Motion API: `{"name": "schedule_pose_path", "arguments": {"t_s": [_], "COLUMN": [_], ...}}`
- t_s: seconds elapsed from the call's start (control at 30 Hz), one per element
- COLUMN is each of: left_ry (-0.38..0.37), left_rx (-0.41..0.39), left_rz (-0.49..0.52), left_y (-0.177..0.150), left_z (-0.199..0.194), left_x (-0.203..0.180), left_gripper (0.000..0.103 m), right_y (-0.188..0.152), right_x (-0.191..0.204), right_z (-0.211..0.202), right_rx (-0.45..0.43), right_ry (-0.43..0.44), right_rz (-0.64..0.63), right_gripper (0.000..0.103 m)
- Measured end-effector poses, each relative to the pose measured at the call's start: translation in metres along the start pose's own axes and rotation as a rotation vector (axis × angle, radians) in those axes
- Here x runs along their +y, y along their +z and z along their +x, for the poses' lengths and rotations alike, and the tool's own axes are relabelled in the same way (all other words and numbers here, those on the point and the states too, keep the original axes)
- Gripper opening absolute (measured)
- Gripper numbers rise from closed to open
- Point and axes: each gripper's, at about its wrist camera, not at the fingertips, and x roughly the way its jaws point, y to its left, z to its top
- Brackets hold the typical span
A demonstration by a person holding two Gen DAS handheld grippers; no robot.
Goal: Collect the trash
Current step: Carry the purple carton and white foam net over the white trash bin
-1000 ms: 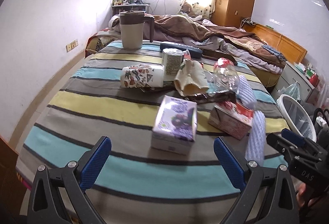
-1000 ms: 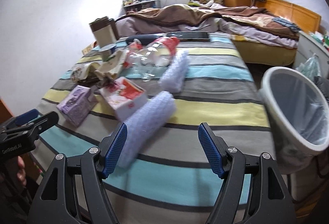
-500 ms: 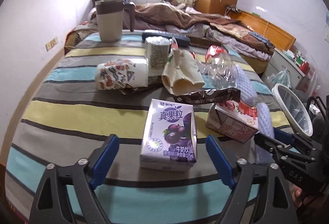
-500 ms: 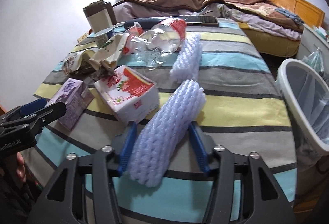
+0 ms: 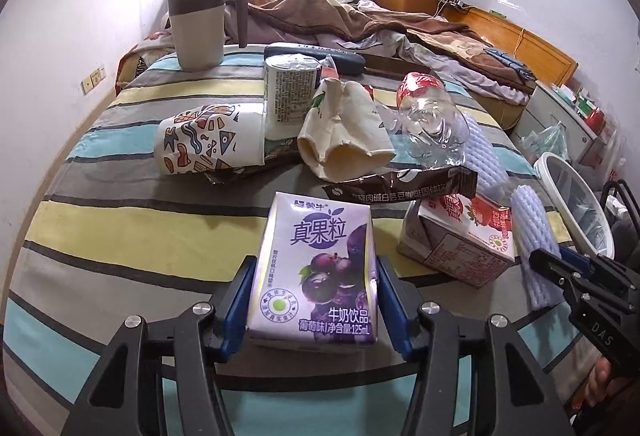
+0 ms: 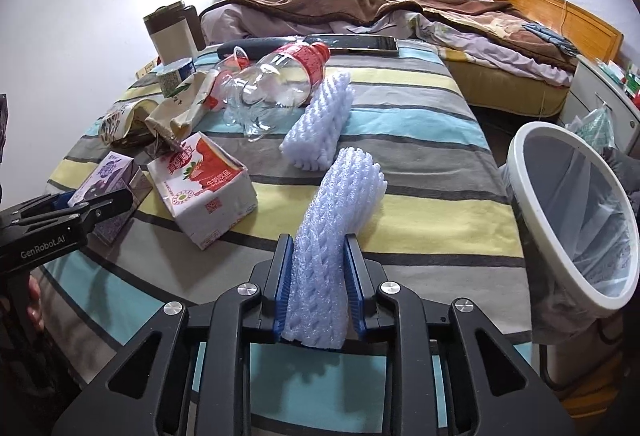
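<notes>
My left gripper [image 5: 314,296] is shut on a purple milk-drink carton [image 5: 316,264] that rests on the striped table [image 5: 140,236]. My right gripper [image 6: 319,284] is shut on a white foam net sleeve [image 6: 336,232], squeezing its near end. A red strawberry carton [image 5: 460,244] lies between the two. Behind lie a brown wrapper [image 5: 400,188], a crushed paper cup [image 5: 344,132], a patterned cup [image 5: 208,144], a can [image 5: 290,92], a clear plastic bottle [image 6: 276,84] and a second foam sleeve [image 6: 320,124]. A white bin [image 6: 576,228] with a liner stands at the table's right.
A beige jug [image 5: 200,32] with a brown lid stands at the table's far left. A dark remote [image 5: 316,54] and a phone [image 6: 352,43] lie at the far edge. An unmade bed [image 6: 400,8] is behind. A cabinet [image 6: 604,92] stands at right.
Both grippers moved forward and closed: the left on the purple carton, the right on the near foam sleeve. A second ago both were open and short of them.
</notes>
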Motion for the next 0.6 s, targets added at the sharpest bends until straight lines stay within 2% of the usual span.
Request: {"name": "schedule_pose_path", "arguments": {"t_s": [0.33, 0.6], "left_ry": [-0.006, -0.028], "left_rx": [-0.061, -0.128], "left_rz": [-0.018, 0.030], "left_y": [0.001, 0.009], "left_z": [-0.029, -0.058], "left_x": [-0.015, -0.046], "left_gripper": [0.057, 0.057], "right_y": [0.004, 0.011], "right_x": [-0.013, -0.025], "right_z": [-0.013, -0.032], "right_rx": [-0.066, -0.129], "right_ry": [0.041, 0.048], "right_rz": [0.023, 0.041], "right_gripper": [0.026, 0.026]}}
